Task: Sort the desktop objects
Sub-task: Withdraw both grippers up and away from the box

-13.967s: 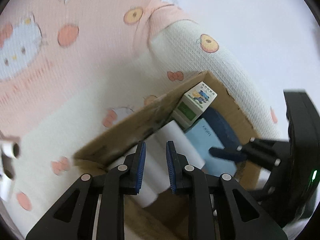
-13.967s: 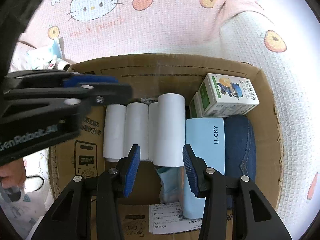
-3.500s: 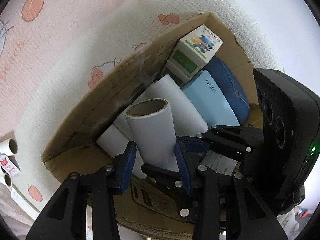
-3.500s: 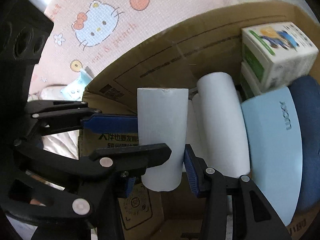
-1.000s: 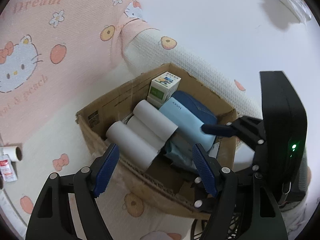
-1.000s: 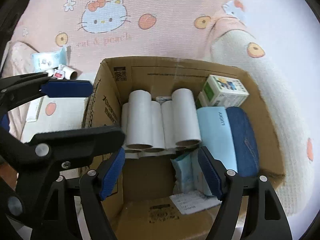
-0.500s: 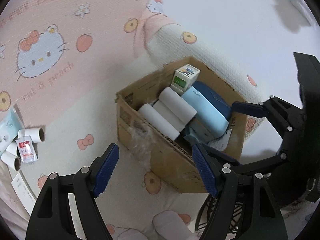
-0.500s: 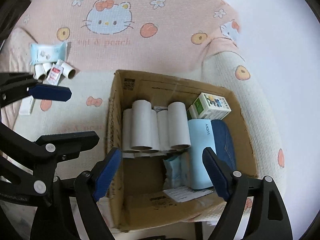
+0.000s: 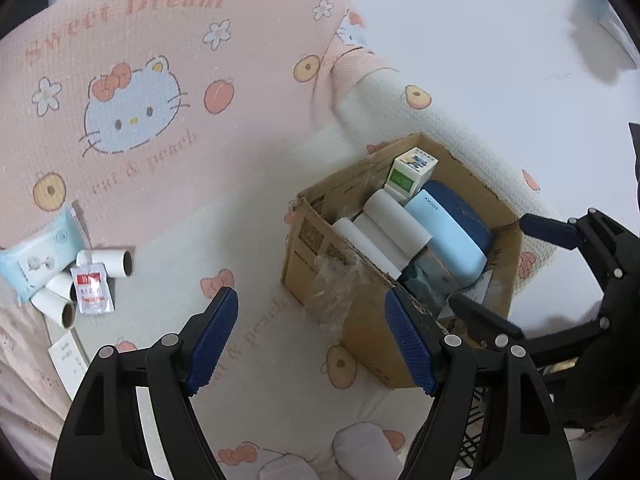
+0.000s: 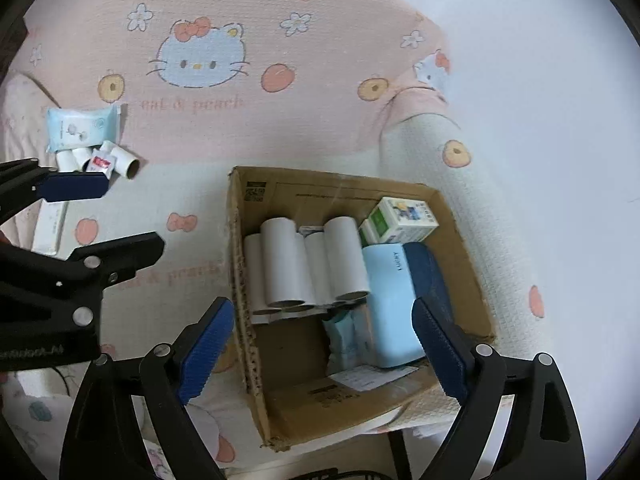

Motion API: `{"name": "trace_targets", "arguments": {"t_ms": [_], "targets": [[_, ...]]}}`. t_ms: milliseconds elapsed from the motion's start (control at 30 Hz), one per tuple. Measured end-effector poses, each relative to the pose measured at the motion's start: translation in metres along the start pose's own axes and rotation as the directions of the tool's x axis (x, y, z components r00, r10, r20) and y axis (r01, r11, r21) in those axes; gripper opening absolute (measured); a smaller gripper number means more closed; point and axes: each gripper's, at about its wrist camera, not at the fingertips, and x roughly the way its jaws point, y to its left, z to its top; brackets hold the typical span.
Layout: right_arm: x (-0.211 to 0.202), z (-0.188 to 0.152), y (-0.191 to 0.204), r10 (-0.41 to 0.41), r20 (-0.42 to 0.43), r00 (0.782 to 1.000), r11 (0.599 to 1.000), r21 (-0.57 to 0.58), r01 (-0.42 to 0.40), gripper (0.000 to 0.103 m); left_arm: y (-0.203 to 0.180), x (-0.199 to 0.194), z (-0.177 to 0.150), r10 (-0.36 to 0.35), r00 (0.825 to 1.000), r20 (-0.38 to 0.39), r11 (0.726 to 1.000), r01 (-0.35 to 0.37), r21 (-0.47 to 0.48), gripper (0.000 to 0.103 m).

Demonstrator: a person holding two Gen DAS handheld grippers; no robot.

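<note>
Nearest the right wrist camera, the right gripper (image 10: pixel 324 344) hangs above the near end of an open cardboard box (image 10: pixel 240 264), its 2 blue-padded jaws spread wide with nothing between them. The left gripper (image 9: pixel 312 340) likewise has its jaws wide apart and empty, poised over the blanket (image 9: pixel 248 264) just left of the box. In the right wrist view the left gripper shows again at the left edge, black arms and a blue pad, still apart from everything on the blanket. Inside the box, a white label (image 10: pixel 368 378) lies on the floor at the near end, with a pale teal packet (image 10: pixel 340 340) standing just behind it. Further in, a stack of white paper tubes (image 10: pixel 304 264) lies against the left wall, open ends facing the camera. To their right lies a light blue case marked LUCKY (image 10: pixel 390 296), touching a dark blue case (image 10: pixel 430 276) beside it. Behind both, in the far right corner, sits a small white and green carton (image 10: pixel 400 220). Well to the left of the box, on the blanket, loose paper tubes (image 10: pixel 120 158) lie in a cluster with a small red and white sachet (image 10: pixel 100 164) on them and a pale blue wipes pack (image 10: pixel 80 126) just behind. A flat white box (image 10: pixel 50 224) lies nearer, below that cluster. The blanket is cream and pink with a cartoon cat, peaches and bows.
</note>
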Motion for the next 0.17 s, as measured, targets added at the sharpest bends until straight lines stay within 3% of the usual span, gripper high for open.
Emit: {"name": "trace_targets", "arguments": {"t_ms": [167], "targets": [[0.003,-0.0019,0.0011,0.009,-0.012,1.0,1.0,-0.011,-0.009,0.09,-0.0087,0.0021,-0.0004,-0.004,1.0,-0.008,1.0,0.004,0.022,0.079]]}}
